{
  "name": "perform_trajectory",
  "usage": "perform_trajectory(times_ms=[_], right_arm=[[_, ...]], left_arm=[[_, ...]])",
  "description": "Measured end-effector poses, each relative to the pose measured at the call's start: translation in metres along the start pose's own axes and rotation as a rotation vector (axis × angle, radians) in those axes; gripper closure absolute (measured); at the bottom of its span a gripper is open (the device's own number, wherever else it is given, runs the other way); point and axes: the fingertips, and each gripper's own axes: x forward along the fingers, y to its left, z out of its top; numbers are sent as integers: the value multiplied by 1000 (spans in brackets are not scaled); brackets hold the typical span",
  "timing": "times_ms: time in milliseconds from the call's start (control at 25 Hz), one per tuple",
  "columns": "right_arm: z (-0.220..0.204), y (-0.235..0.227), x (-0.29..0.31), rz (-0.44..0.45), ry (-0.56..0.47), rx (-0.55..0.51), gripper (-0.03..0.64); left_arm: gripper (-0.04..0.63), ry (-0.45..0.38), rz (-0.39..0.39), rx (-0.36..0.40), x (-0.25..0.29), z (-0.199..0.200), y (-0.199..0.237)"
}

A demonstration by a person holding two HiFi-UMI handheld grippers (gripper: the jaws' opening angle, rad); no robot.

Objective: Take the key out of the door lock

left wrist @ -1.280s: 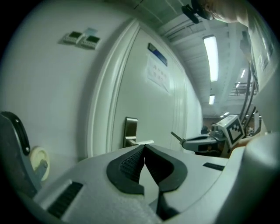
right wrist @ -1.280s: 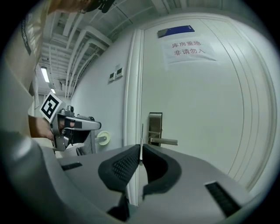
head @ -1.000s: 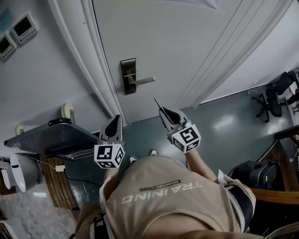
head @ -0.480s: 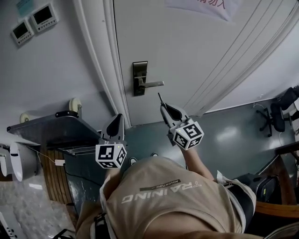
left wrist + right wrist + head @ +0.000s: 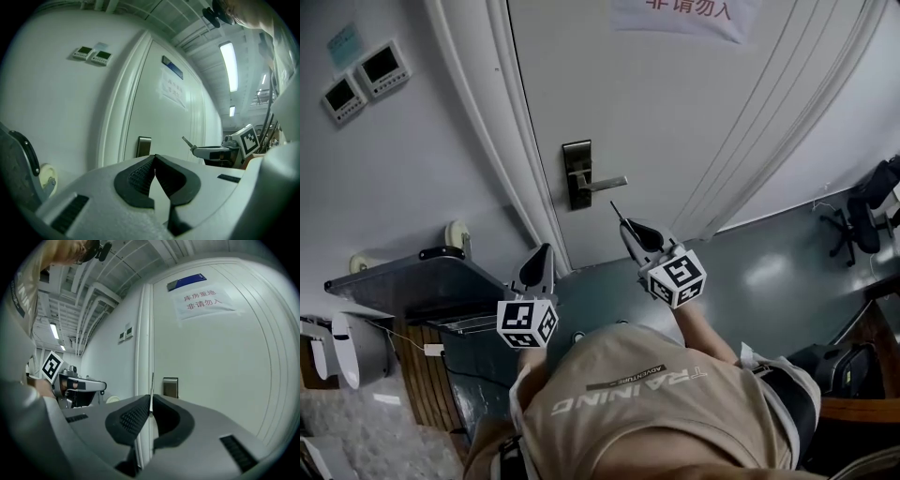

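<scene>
On the big door (image 5: 675,122) sits the lock (image 5: 577,174), well apart from both tongs. The left tongs (image 5: 546,251) are closed on nothing, and the right tongs (image 5: 625,223) pinch what looks like the thin key (image 5: 616,211). Squeeze it firmly and move slowly, so it does not slip.

A white paper sign (image 5: 204,301) on the door (image 5: 220,380), upper right of the right gripper view, reads in red "库房重地 非请勿入". The person's tan shirt (image 5: 675,427), at the bottom of the head view, bears "TRAINING" and a smaller "ADVENTURE", both upside down.

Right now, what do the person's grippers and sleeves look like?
Both the left gripper and right gripper are pale grey tapered shells with black ribbed pads; each carries a white cube bearing black square markers. Person wears a tan T-shirt.
</scene>
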Motion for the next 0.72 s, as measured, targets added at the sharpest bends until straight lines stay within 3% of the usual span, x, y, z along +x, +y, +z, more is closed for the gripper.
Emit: perform_trajectory(times_ms=[320,720], right_arm=[[-7,-3,-15,-15,19,-5,591],[-5,1,-12,1,2,2,591]], left_arm=[[589,42,-74,-3,14,-15,-26],[589,25,-86,38,15,1,-31]])
